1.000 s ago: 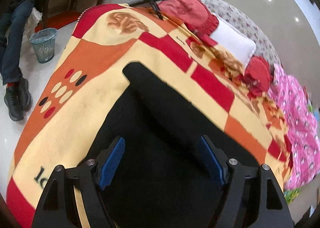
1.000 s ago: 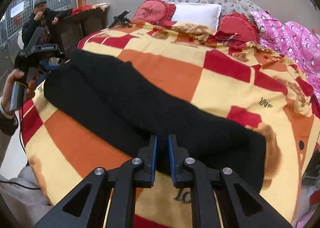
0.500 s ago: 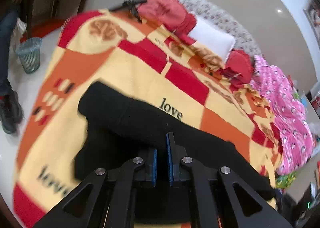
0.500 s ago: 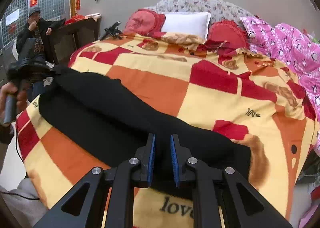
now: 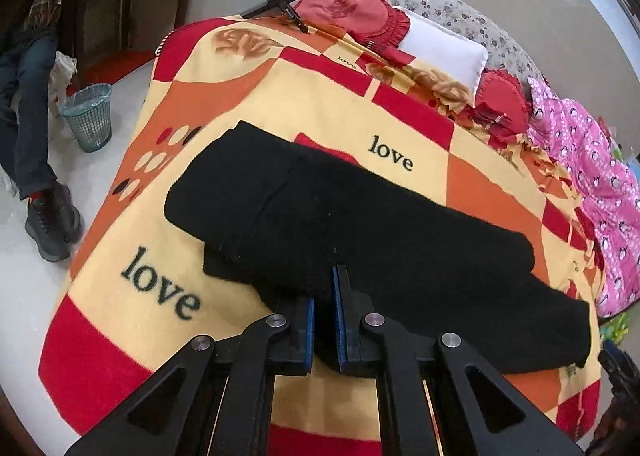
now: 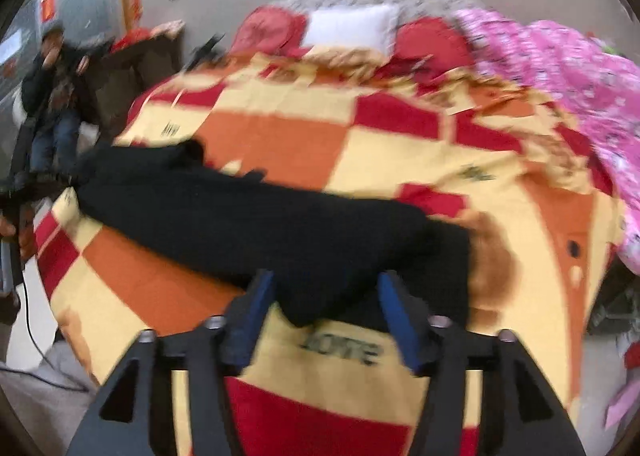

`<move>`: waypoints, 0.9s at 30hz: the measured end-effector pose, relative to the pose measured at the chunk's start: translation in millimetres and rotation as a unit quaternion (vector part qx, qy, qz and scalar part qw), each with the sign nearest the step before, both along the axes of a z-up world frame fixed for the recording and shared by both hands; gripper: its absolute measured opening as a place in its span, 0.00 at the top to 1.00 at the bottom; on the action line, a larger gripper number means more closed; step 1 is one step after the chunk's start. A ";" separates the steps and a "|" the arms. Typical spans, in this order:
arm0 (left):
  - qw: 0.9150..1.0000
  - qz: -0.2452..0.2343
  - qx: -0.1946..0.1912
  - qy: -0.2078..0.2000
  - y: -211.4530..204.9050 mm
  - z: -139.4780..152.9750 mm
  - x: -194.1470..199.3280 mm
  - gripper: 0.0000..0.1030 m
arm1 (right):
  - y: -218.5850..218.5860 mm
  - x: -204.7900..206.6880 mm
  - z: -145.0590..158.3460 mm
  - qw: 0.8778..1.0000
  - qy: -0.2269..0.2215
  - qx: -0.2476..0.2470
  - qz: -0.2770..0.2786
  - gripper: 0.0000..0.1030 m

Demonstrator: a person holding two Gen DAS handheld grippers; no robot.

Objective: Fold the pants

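Note:
The black pants (image 5: 360,223) lie folded lengthwise across the red, orange and cream blanket (image 5: 280,103). My left gripper (image 5: 325,280) is shut on their near edge, with black cloth pinched between the blue pads. In the blurred right wrist view the pants (image 6: 260,223) stretch from left to centre. My right gripper (image 6: 325,284) is at their near end with its jaws opening wide. A tip of cloth lies between the fingers (image 6: 262,292), and the pads do not press on it.
Red and white pillows (image 5: 436,47) and a pink quilt (image 5: 600,183) fill the far and right side of the bed. A black tool (image 5: 280,3) lies at the far corner. A mesh bin (image 5: 89,115) and a seated person (image 5: 24,95) are on the floor side, left.
My left gripper went from open over the pants to shut on their edge and shifted along them. My right gripper, shut on the cloth before, has spread its jaws and let go.

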State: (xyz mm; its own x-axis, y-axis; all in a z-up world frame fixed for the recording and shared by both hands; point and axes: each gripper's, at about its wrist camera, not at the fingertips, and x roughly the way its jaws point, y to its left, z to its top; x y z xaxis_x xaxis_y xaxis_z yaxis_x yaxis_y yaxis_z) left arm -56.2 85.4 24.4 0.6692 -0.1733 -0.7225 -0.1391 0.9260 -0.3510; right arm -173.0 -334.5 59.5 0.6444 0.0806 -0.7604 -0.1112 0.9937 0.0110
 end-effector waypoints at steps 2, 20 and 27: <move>1.000 0.002 -0.004 -0.005 -3.0 1.2 2.1 0.93 | -18.9 -5.5 5.9 0.999 -0.008 0.017 -0.036 0.32; 1.000 -0.004 0.009 0.014 -0.4 -9.2 17.8 0.93 | -45.6 78.6 -40.2 0.992 0.042 0.074 -0.094 0.62; 1.000 -0.002 0.009 0.013 -5.1 -8.5 23.2 0.93 | -15.4 94.4 7.6 0.975 -0.039 0.219 0.019 0.55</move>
